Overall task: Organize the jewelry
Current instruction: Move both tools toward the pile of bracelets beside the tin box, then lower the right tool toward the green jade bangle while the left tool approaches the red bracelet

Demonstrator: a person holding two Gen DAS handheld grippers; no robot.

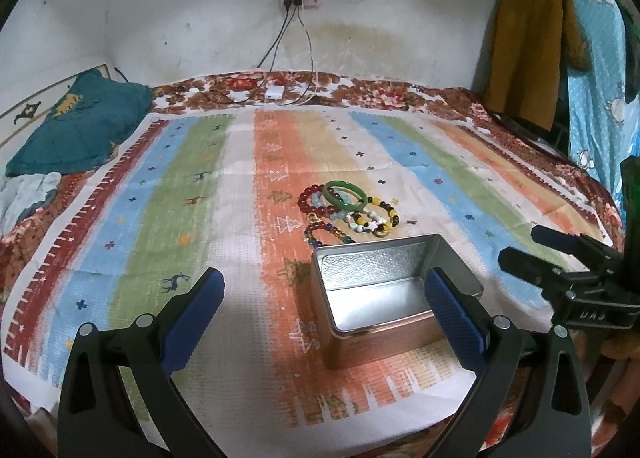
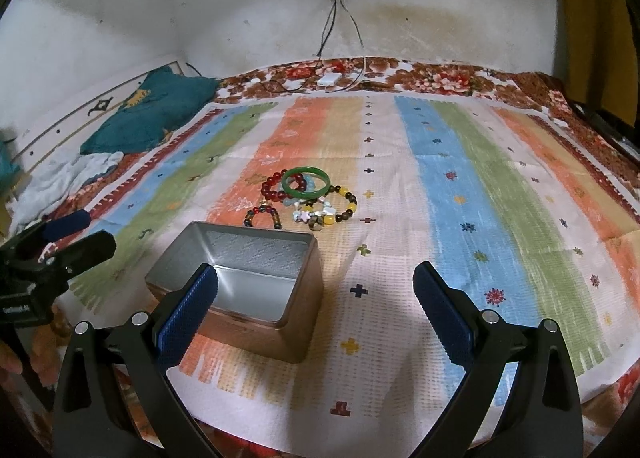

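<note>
An open, empty metal tin (image 1: 384, 290) (image 2: 248, 278) stands on the striped cloth. Just behind it lies a pile of bracelets: a green jade bangle (image 1: 345, 196) (image 2: 306, 181), a dark red bead bracelet (image 1: 310, 198) (image 2: 272, 188), a yellow and brown bead bracelet (image 1: 386, 218) (image 2: 346, 208) and a dark multicolour one (image 1: 326, 234) (image 2: 262, 216). My left gripper (image 1: 324, 286) is open and empty, above the cloth with its right pad in front of the tin. My right gripper (image 2: 316, 282) is open and empty, its left pad in front of the tin.
The striped cloth (image 1: 200, 218) (image 2: 480, 218) covers a floral bedspread (image 1: 360, 92). A teal pillow (image 1: 76, 130) and pale clothes (image 1: 24, 194) lie at the left. Charger cables (image 1: 280, 94) hang from a wall socket onto the bed's far edge. Clothes (image 1: 532, 50) hang at the right.
</note>
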